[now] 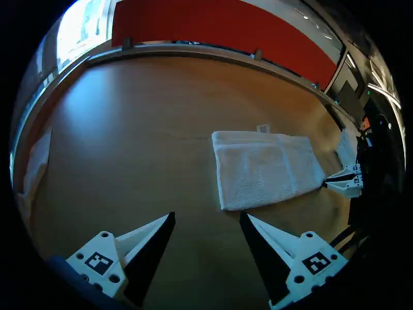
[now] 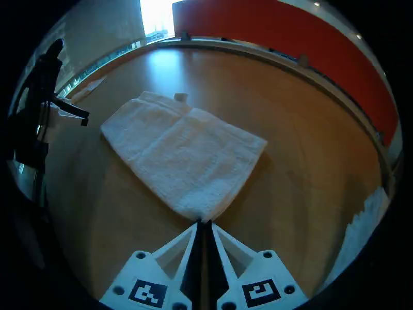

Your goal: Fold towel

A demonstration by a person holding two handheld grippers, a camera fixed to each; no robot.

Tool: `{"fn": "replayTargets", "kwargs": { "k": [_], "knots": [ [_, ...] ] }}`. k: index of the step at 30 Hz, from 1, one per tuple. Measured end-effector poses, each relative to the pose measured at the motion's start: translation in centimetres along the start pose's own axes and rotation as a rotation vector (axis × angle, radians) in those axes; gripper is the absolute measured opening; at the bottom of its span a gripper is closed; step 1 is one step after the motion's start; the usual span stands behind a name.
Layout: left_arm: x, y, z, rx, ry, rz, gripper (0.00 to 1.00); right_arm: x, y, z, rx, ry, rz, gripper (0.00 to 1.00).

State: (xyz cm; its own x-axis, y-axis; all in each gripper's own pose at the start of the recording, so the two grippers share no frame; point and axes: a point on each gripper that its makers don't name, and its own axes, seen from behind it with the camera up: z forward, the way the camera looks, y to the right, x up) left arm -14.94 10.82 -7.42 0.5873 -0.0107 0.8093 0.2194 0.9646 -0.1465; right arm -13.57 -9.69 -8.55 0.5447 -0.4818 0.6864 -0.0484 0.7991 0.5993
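Right gripper [image 2: 205,225] at towel [image 2: 186,155]; cloth [image 2: 361,232] aside

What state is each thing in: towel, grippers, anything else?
towel: folded, flat on the table.
left gripper: open, empty.
right gripper: shut on the towel's near corner.
second cloth: lying at the table's edge, fold unclear.

- A folded white terry towel [image 1: 263,168] lies flat on the brown wooden surface [image 1: 144,129].
- The right tongs [image 2: 204,223] pinch one towel corner.
- The left tongs [image 1: 206,214] sit before the towel, apart from it.
- A long red wall panel [image 1: 222,26] runs behind the surface.
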Motion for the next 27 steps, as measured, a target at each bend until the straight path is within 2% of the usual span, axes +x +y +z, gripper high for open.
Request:
{"fn": "replayTargets", "kwargs": {
  "k": [12,27],
  "knots": [
    [-0.9,-1.6,-1.2,0.036,0.005,-0.031,0.93,1.0,0.6,-0.7,-0.021,0.017,-0.019,0.03],
    [-3.0,-5.6,-4.2,0.117,0.013,-0.070,0.93,6.5,0.4,-3.4,-0.044,0.084,-0.136,0.04]
  ]
}}
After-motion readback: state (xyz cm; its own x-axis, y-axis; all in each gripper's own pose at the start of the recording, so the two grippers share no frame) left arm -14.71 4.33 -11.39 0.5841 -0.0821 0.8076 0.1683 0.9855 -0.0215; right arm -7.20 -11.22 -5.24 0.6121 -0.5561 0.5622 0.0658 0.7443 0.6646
